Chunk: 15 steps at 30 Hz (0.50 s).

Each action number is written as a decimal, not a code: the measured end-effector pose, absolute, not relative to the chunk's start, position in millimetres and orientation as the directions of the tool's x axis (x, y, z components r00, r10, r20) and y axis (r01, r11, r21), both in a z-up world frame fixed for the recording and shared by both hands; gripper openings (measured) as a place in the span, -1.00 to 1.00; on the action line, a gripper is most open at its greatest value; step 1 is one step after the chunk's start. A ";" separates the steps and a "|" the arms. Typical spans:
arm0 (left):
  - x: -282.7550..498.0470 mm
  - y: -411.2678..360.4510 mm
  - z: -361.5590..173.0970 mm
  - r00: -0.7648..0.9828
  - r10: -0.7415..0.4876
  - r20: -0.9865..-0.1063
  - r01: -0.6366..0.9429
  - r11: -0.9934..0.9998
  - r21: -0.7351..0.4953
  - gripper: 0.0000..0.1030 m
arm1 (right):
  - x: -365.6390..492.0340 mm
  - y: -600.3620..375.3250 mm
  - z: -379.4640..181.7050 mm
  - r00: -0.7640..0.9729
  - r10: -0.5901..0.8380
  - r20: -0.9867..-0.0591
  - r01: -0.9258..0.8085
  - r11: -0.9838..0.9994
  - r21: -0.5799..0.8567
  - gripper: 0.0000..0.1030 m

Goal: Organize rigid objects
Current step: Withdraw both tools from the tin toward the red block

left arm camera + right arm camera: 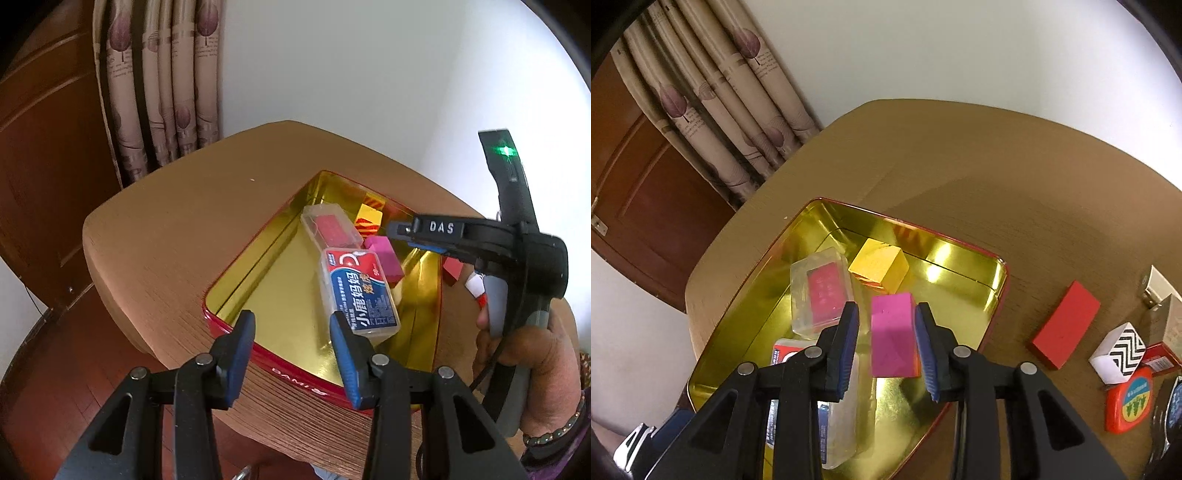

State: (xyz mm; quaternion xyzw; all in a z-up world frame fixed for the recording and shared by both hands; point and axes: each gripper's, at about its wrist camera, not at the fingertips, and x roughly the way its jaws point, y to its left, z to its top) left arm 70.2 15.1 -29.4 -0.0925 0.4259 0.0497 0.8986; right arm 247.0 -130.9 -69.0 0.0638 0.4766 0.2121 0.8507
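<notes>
A red tin with a gold inside (273, 280) (746, 314) lies on the round wooden table. In it are a clear case with a red insert (330, 227) (822, 293), a yellow block (369, 218) (881, 269), a pink block (384, 258) (894, 336) and a clear floss box with a blue-red label (360, 291) (779, 350). My left gripper (291, 354) is open and empty above the tin's near rim. My right gripper (886, 339) (397, 230) is open, its fingers either side of the pink block without squeezing it.
On the table right of the tin lie a red block (1065, 328) (452, 269), a white cube with black zigzags (1119, 350), an orange tape measure (1132, 398) and a metal clip (1156, 286). A curtain (713, 96) and a wooden door (631, 206) stand behind the table.
</notes>
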 end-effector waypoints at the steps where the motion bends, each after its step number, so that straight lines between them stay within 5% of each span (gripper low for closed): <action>1: 70.5 14.5 -30.3 0.630 0.011 -0.776 -0.167 0.978 -0.122 -0.16 | 247.0 -131.4 -67.4 0.459 0.426 -0.780 -0.302 0.900 0.314 -0.39; 8: 70.0 7.1 -33.0 0.630 0.029 -0.776 -0.152 0.985 -0.086 -0.15 | 202.7 -176.4 -35.2 0.592 0.463 -0.659 -0.331 0.886 0.325 -0.35; 15: 61.6 -20.4 -27.2 0.650 -0.009 -0.760 -0.046 0.998 -0.052 -0.15 | 119.5 -293.0 -37.2 0.745 0.226 -0.628 -0.162 0.974 0.159 -0.18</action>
